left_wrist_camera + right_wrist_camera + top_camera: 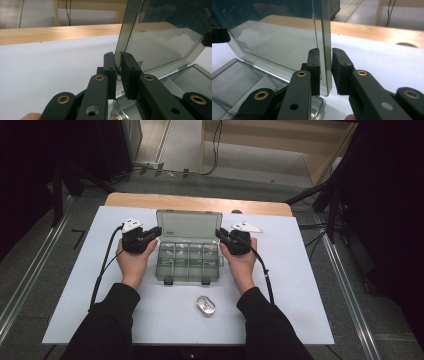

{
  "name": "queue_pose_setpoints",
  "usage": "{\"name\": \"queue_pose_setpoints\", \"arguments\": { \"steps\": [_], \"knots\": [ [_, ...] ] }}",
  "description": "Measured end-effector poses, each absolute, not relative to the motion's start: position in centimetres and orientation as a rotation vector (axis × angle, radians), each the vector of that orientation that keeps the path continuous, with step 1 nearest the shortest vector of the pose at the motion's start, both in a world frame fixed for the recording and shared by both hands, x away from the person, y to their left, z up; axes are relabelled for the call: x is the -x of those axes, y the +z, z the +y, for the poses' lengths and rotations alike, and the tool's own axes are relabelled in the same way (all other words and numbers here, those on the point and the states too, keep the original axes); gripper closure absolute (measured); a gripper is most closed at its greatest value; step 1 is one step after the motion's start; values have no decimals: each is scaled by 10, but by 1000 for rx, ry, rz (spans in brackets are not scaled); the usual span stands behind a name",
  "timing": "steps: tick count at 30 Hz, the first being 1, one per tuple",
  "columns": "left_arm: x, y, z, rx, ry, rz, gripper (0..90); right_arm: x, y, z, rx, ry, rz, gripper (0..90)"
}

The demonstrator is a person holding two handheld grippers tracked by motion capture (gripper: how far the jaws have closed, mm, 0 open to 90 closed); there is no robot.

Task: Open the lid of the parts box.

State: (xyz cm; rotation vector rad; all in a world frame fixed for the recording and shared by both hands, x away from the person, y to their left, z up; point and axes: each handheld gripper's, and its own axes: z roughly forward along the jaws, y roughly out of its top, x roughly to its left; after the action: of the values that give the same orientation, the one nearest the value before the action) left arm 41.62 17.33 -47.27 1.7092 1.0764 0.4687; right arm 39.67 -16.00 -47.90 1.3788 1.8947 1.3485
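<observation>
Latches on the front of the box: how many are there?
2. Both sit on the front edge of the clear box, nearest the person: the left latch near its left corner, the right latch near its right corner.

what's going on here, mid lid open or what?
A person works a clear compartment box on the white table with a gripper in each hand. The left gripper is shut on the left edge of the raised lid. The right gripper straddles the lid's right edge, with a small gap showing at one pad, so it looks barely released. The lid stands upright, the box open. A small metal tin lies nearer the person, untouched.
</observation>
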Motion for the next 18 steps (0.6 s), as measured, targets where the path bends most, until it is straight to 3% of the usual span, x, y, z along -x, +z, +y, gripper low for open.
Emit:
{"name": "queue_pose_setpoints", "arguments": {
  "steps": [12,18],
  "knots": [
    [-424,-485,174,-1734,413,1106,777,-406,-489,-163,-1441,1366,1900,812],
    [-427,-488,176,-1713,385,1129,809,-410,-492,-165,-1456,1387,1901,816]
  ]
}}
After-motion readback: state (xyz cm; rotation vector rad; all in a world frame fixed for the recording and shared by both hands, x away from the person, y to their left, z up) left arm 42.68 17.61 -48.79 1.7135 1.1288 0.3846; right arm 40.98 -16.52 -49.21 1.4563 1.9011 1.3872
